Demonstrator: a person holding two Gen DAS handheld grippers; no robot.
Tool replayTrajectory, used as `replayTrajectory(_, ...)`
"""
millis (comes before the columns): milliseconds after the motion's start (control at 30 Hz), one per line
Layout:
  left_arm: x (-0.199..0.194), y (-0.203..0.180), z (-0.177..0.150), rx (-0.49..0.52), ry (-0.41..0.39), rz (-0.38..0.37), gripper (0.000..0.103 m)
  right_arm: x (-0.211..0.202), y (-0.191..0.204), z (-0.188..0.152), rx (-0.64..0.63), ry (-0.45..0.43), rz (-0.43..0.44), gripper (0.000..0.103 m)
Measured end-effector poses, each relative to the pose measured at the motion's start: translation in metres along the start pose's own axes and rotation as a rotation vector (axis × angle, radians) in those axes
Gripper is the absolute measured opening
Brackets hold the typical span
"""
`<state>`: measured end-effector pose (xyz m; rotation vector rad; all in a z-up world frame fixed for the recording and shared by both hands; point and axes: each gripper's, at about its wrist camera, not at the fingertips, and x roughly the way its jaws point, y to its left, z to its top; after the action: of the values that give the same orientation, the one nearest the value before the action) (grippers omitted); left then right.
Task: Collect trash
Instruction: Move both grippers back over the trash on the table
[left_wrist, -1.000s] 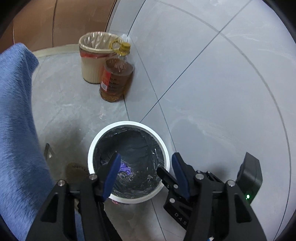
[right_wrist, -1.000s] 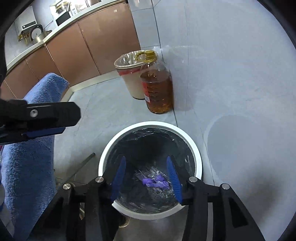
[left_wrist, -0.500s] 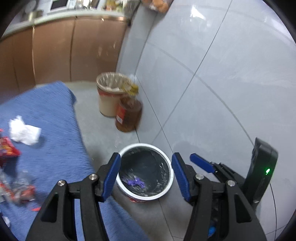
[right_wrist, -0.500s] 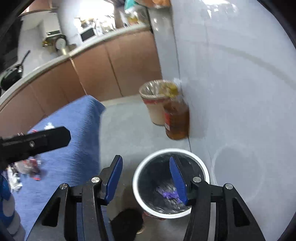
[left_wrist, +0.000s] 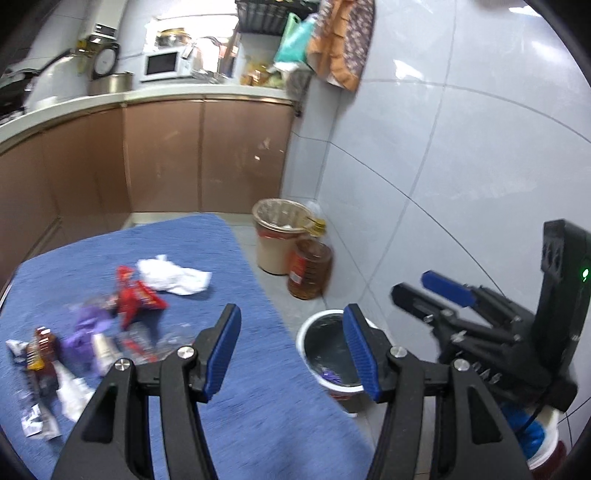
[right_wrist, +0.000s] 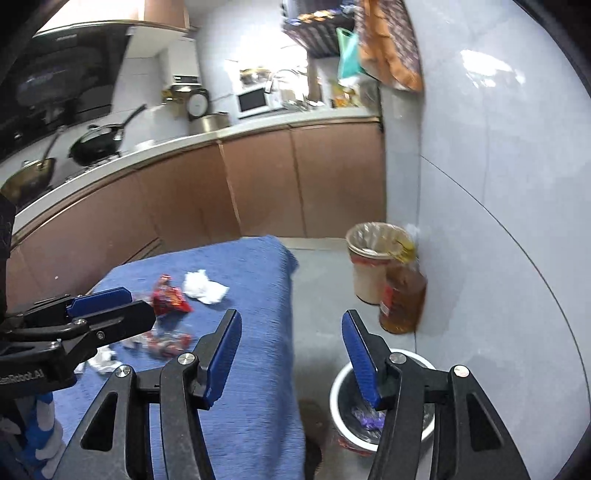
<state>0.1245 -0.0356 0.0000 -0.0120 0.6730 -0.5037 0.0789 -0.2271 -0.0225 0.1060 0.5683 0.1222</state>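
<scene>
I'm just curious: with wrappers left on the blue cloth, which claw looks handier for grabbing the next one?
Probably the left claw. It is empty and sits over the blue cloth on the side where the wrappers lie, while the right claw, opening and empty, hangs nearer the white bin.

Kitchen. Rt wall (left_wrist: 461, 155): big pale grey glossy tiles w/ light glare. Floor (right_wrist: 321, 280) grey tile. Brown cabinets (left_wrist: 166, 158) under pale counter (left_wrist: 207, 96), running L-shape along back & left. On counter: white microwave (left_wrist: 164, 65), steel pot (left_wrist: 110, 83); black wok (right_wrist: 96, 146) on hob, hood (right_wrist: 62, 79) above. Cloths & green bag (left_wrist: 295, 38) hang by corner.
</scene>
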Motion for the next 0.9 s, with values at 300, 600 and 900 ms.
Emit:
replayTrajectory(300, -0.059, 0.082, -0.031, -0.115, -0.036, 0.165, 0.059, -0.019, 0.057, 0.006, -0.101, -0.031, 0.104, 0.055)
replayTrajectory(600, -0.101, 0.169, -0.065, -0.239, -0.039, 0.313, 0.059, 0.005, 0.104, 0.002, -0.198, 0.030, 0.216, 0.056)
replayTrajectory(900, -0.090, 0.239, -0.102, -0.364, 0.052, 0.392, 0.060, 0.051, 0.137, -0.011, -0.264, 0.125, 0.299, 0.056)
